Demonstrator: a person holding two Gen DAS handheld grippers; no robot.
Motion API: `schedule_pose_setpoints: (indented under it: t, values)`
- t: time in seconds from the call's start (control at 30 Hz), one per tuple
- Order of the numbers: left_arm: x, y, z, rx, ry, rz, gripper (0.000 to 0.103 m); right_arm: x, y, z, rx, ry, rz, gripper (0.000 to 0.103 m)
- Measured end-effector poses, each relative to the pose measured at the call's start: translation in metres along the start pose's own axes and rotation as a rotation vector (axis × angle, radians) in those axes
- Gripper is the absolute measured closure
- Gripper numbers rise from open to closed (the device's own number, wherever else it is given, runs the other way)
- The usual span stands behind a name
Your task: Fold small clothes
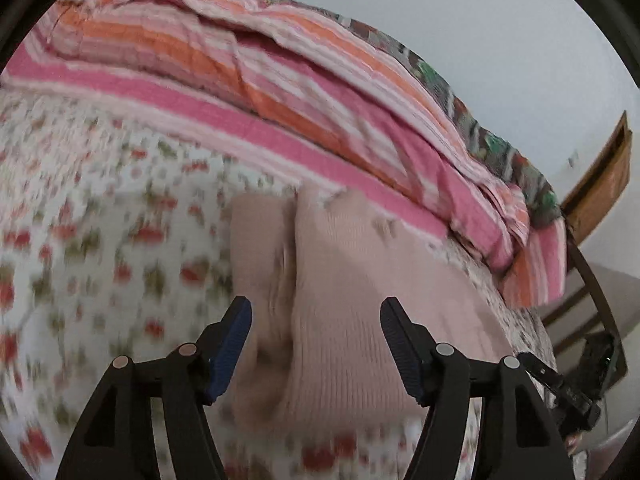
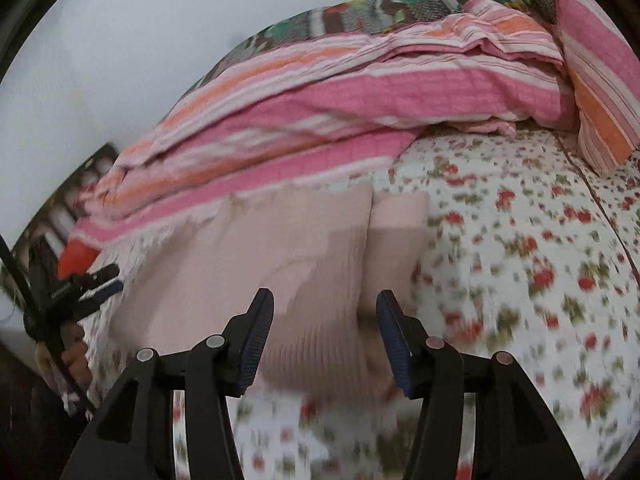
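I see a bed point(image 2: 520, 240) with floral cover, striped pink quilt point(image 1: 240, 92) heaped behind, plain pale wall point(image 1: 440, 20), wooden frame point(image 1: 600, 184) at one end

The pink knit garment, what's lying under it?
The pink knit garment lies on the floral quilt. Whatever sits directly beneath its folds is covered.

The right gripper point(image 2: 325, 320) is hovering with its jaws standing apart over a pale pink ribbed garment point(image 2: 280, 264), nothing pinched between the blue pads. The garment is lying folded on a white bedspread with red flowers point(image 2: 520, 248), a narrower flap showing along its right side. Behind it a pink and orange striped blanket point(image 2: 340, 92) is lying bunched across the bed, with a striped pillow point(image 2: 600, 80) leaning at the far right. At the left edge the left gripper point(image 2: 86, 284) is showing beside the garment's far end
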State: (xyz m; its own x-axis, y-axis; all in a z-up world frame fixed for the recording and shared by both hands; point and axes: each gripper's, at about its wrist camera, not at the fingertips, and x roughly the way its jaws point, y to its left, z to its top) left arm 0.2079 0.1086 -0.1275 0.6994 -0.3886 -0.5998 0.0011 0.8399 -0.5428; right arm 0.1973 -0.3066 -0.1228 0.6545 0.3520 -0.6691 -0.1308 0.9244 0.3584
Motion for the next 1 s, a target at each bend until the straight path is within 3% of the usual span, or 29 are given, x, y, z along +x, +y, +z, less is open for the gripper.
schedule_pose_setpoints:
  t: [0.1,0.17,0.23,0.37,0.43,0.47,0.5,0.53,0.57,0.6,0.63,0.8,1.0]
  values:
    - [-0.011,0.009,-0.036,-0.035,0.033,-0.044,0.037,-0.005,-0.005,-0.022,0.037,0.033,0.03,0.05]
    - [-0.02,0.011,-0.051,-0.043,0.0,-0.03,0.037,-0.002,-0.008,-0.034,0.066,0.066,0.059,0.05]
    - [-0.02,0.016,-0.06,-0.083,0.005,-0.075,0.037,0.005,-0.011,-0.043,0.103,0.085,0.086,0.05]
    - [-0.006,0.017,-0.052,-0.137,-0.01,-0.106,0.037,0.017,-0.015,-0.042,0.189,0.035,0.105,0.046]
    - [0.003,0.019,-0.045,-0.183,-0.034,-0.087,0.038,0.025,-0.023,-0.037,0.277,0.002,0.122,0.046]
    - [0.005,0.019,-0.043,-0.197,-0.047,-0.08,0.04,0.028,-0.027,-0.036,0.319,-0.009,0.126,0.046]
    - [0.007,0.019,-0.042,-0.207,-0.065,-0.067,0.05,0.031,-0.03,-0.033,0.353,-0.019,0.128,0.046]
    - [0.008,0.019,-0.041,-0.207,-0.08,-0.054,0.055,0.034,-0.033,-0.031,0.384,-0.03,0.122,0.05]
    - [0.01,0.018,-0.039,-0.206,-0.083,-0.04,0.066,0.037,-0.035,-0.029,0.411,-0.037,0.092,0.063]
    - [0.013,0.019,-0.038,-0.211,-0.077,-0.023,0.082,0.04,-0.036,-0.027,0.421,-0.034,0.074,0.089]
    - [0.016,0.02,-0.035,-0.222,-0.064,-0.026,0.089,0.044,-0.036,-0.026,0.428,-0.019,0.09,0.093]
    - [0.001,0.017,-0.033,-0.181,-0.076,-0.031,0.092,0.024,-0.03,-0.031,0.416,-0.027,0.108,0.094]
    - [-0.032,0.022,-0.059,-0.146,-0.06,-0.028,0.092,-0.008,-0.016,-0.059,0.379,-0.008,0.089,0.095]
